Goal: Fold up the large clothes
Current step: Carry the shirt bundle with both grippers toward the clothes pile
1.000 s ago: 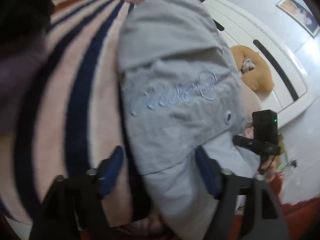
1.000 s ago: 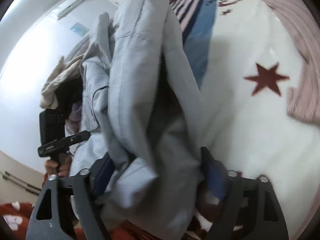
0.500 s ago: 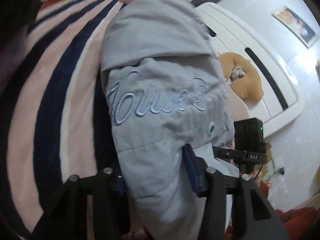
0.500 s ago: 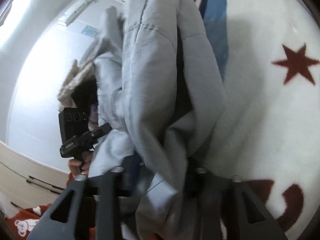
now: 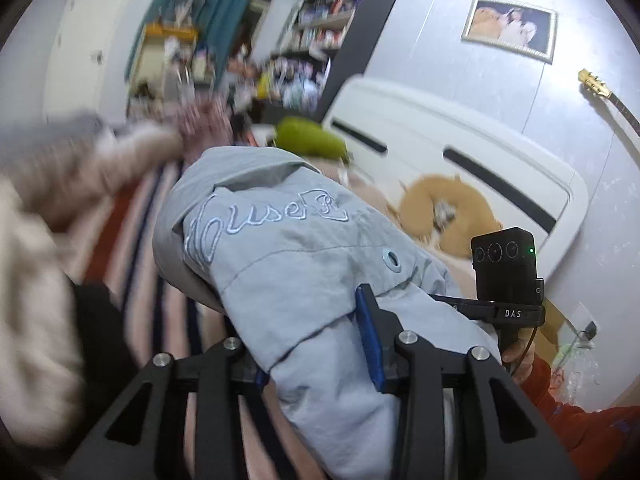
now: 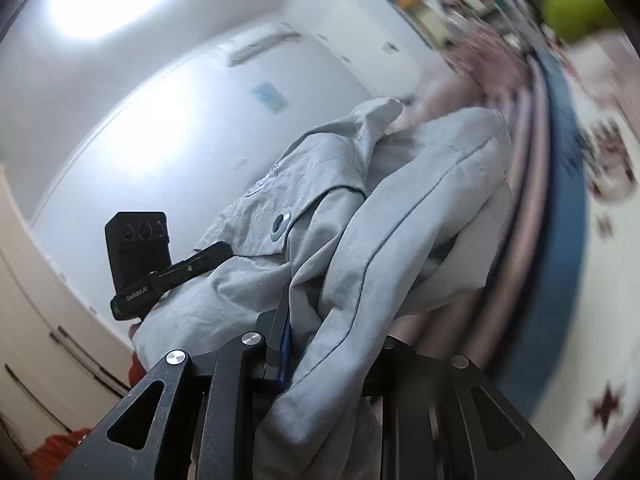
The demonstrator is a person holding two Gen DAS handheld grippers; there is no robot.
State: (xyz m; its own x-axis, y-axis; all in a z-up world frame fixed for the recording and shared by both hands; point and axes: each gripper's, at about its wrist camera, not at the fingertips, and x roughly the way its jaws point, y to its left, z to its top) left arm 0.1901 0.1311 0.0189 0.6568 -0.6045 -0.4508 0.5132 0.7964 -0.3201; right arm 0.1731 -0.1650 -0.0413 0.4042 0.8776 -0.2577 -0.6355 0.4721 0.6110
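Grey jacket [image 5: 288, 264] hangs bunched over the striped blanket [image 5: 136, 240], its cloth clenched in both the left gripper [image 5: 312, 344] and the right gripper [image 6: 332, 344], white headboard [image 5: 460, 160] behind

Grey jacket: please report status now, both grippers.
Left gripper shut on grey jacket. Right gripper shut on it too. Jacket bunched above striped blanket. Nothing blocking.
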